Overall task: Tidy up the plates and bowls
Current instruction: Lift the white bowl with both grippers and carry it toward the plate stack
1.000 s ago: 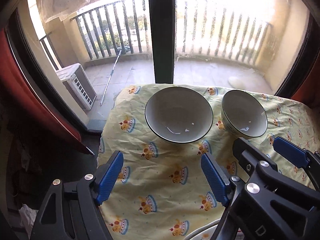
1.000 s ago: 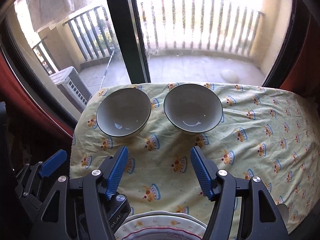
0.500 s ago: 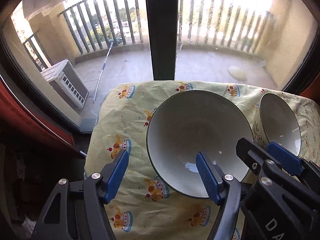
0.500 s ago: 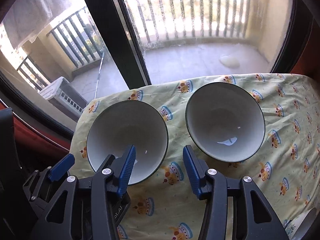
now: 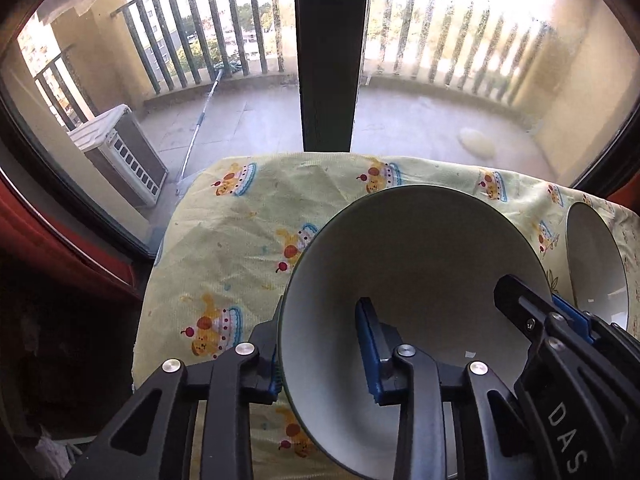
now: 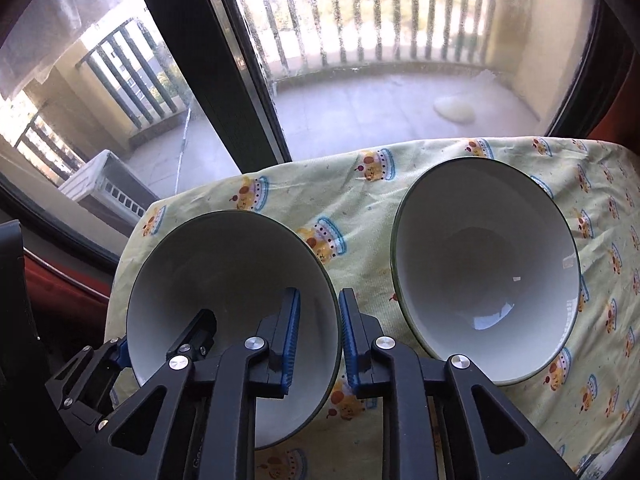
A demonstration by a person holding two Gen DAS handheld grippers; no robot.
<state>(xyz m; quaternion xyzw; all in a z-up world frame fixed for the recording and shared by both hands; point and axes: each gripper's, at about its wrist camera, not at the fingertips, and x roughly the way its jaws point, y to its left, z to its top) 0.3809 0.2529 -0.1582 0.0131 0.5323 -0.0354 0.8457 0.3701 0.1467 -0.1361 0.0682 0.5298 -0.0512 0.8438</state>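
Observation:
Two white bowls with dark green rims stand on a yellow cake-print tablecloth (image 5: 240, 240). Both grippers hold the left bowl (image 5: 420, 248) (image 6: 224, 264). My left gripper (image 5: 320, 344) has its jaws closing on the bowl's left wall, with one pad inside and one outside. My right gripper (image 6: 320, 296) has its jaws closing on the same bowl's right rim, again one pad on each side. Each gripper also shows in the other's view: the right gripper (image 5: 540, 300) and the left gripper (image 6: 160, 336). The second bowl (image 6: 484, 272) (image 5: 596, 268) stands free to the right.
The table's far edge lies against a glass balcony door with a dark frame post (image 5: 326, 60). The table's left edge (image 5: 148, 300) drops off beside a red curtain (image 5: 48, 240). Outside are a railing and an air-conditioner unit (image 5: 120, 152).
Both grippers came forward and down from over the bare cloth to the left bowl. Their jaws went from wide open to shut on its opposite rims.

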